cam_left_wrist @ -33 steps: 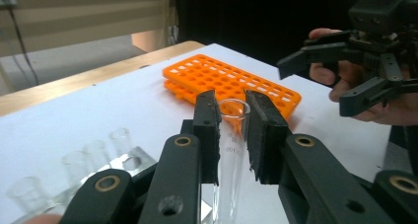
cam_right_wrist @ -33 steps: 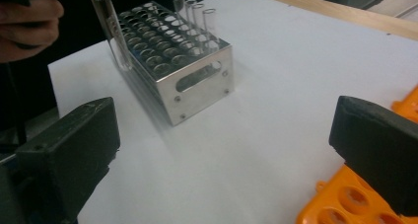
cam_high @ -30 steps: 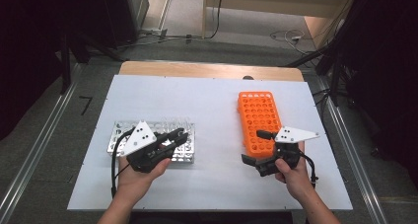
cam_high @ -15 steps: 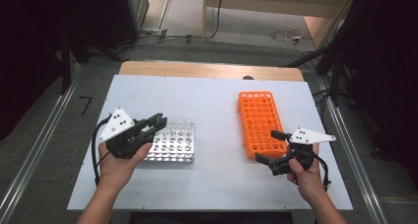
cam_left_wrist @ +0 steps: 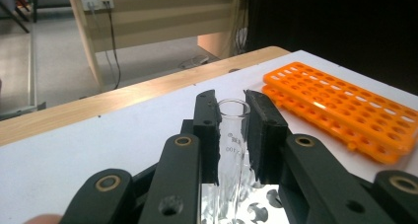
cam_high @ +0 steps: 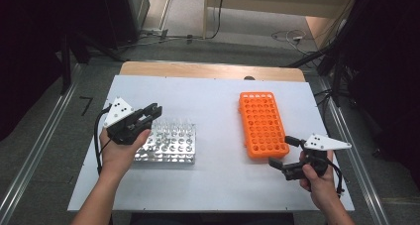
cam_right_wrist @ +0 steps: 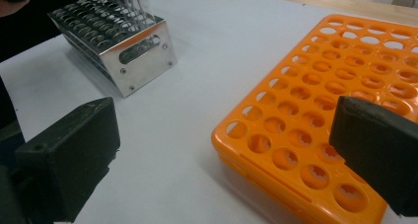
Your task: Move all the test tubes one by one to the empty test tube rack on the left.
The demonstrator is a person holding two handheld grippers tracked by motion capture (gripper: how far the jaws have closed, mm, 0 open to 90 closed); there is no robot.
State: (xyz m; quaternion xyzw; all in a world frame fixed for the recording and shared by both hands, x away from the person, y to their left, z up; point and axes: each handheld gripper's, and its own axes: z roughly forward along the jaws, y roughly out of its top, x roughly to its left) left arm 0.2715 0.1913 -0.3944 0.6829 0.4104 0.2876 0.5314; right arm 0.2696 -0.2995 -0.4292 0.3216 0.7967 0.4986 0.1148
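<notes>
Holding glass tube [cam_left_wrist: 231, 135] clamped in left gripper [cam_left_wrist: 231, 103]; I am fearing slip against metal rack [cam_high: 168, 143]. Right gripper [cam_high: 286, 152] gaping empty beside orange rack [cam_high: 261, 123].

White table [cam_high: 218, 101] with metal rack [cam_high: 168, 144] and orange rack [cam_high: 262, 123].

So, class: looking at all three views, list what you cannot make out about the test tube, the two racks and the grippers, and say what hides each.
- Test tube: its lower end, left gripper view, cut off by the bottom edge and the fingers.
- Metal rack: tube count, high view, too small; the left gripper covers one corner.
- Orange rack: far end, right gripper view, cut by the edge.
- Right gripper: open, holding nothing.
</notes>
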